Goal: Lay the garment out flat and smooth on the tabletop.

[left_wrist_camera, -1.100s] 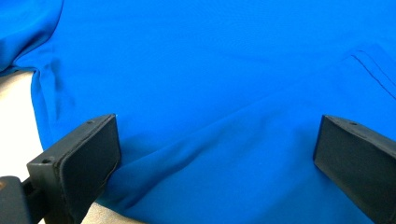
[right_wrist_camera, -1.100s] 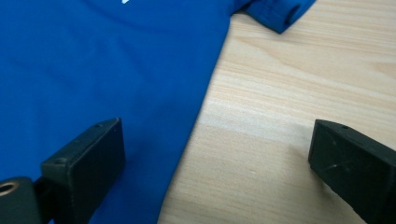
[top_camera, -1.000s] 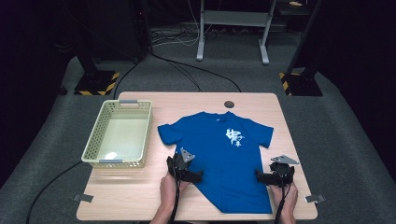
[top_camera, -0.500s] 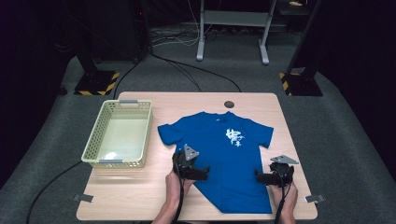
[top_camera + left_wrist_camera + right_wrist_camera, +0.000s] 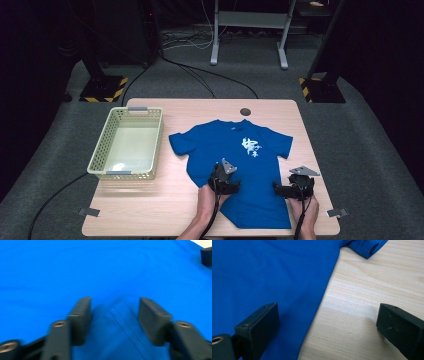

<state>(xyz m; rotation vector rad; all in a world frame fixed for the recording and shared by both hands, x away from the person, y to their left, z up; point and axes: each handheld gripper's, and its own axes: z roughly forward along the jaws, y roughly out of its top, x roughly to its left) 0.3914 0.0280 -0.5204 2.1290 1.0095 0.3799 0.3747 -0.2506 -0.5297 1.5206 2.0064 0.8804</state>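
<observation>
- Blue tee [image 5: 235, 165] lies flat mid-bench [image 5: 150, 210], collar at the far edge, hem toward me, long axis running away from me.
- My left gripper [image 5: 115, 312] fingers have just been closing around a raised fold of hem, not yet pinching it.
- Right gripper [image 5: 327, 322] fingers are spread, straddling the tee's right side edge.
- Basket [image 5: 100, 162] sits well left; bare wood both sides.

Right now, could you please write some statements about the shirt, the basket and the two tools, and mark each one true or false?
1. The blue T-shirt lies flat on the table. True.
2. The shirt is inside the basket. False: the basket holds no shirt and stands to the left of it.
3. The left tool has a fold of shirt fabric between its jaws. True; they have just been closing.
4. The right tool is shut. False: its jaws stand wide apart over the shirt's edge.
5. The shirt's print is red. False: it is white.
</observation>
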